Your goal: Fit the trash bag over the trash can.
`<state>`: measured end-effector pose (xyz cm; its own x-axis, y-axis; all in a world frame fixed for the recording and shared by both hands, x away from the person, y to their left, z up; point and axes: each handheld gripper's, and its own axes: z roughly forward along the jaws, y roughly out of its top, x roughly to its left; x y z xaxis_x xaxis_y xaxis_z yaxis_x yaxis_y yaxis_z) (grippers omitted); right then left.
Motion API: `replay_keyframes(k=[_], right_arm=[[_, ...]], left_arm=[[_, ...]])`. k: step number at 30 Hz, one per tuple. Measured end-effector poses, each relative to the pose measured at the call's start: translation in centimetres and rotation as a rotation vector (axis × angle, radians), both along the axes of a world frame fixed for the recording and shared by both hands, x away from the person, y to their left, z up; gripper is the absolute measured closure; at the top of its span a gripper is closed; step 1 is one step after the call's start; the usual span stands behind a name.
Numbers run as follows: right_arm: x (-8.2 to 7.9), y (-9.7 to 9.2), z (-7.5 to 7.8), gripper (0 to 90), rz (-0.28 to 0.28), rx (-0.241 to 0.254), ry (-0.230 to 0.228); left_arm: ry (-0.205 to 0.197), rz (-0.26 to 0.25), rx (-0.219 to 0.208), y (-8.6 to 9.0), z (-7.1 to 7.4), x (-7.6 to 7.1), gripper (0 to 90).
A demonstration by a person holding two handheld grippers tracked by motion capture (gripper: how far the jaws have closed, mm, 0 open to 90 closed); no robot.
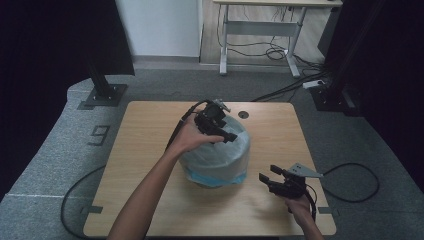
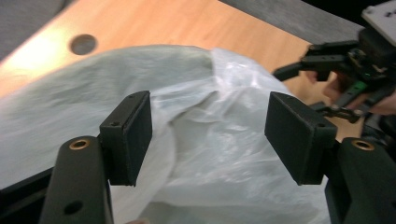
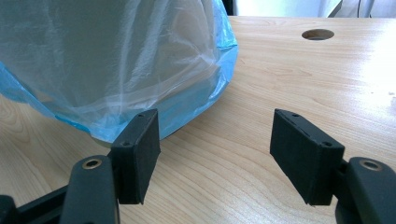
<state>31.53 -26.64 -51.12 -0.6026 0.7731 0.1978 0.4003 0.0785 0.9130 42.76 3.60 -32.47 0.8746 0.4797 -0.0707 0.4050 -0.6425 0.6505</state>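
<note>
Closest to me, my right hand-held gripper [image 1: 272, 181] sits low over the near right part of the worktop [image 1: 150, 200], its jaws spread wide with bare wood between them and nothing gripped. In the right gripper view the bagged bundle [image 3: 107, 60] lies just ahead of that gripper and off toward its left jaw; the blue lower edge of the plastic [image 3: 196, 107] rests on the wood right behind the tip of that jaw, though I cannot tell whether pad and plastic touch.

Further out, my left hand-held gripper [image 1: 220, 131] hangs over the top of the same bundle [image 1: 216, 155], angled down onto it. In the left gripper view its jaws stand apart, released, with the crumpled translucent plastic [image 2: 210, 140] rising in the gap between the pads [image 2: 299, 135]. The pads do not press on it, so I read this gripper as let go, not grasping. From there the right hand-held gripper [image 2: 341, 70] shows beyond its right jaw, with fingers behind it.

The bundle is a rounded pale mass under clear film, standing near the middle of the worktop, between the two grippers. Beyond the left gripper, a round cable hole [image 1: 243, 114] sits in the wood near the far edge.
</note>
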Motion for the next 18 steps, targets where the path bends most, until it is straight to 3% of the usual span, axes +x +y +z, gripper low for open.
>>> replay_keyframes(k=[5,12,18], right_arm=[[0.1,-0.1,0.0,32.6,-0.002,0.001,0.002],[0.1,0.2,-0.1,32.5,0.006,-0.006,0.007],[0.1,0.5,-0.1,32.5,0.012,-0.010,0.009]], left_arm=[[-0.021,0.032,-0.039,1.9,0.9,-0.4,33.0],[-0.008,0.047,-0.009,4.2,0.6,-1.5,33.3],[0.022,0.097,0.032,5.2,-0.7,-0.6,32.3]])
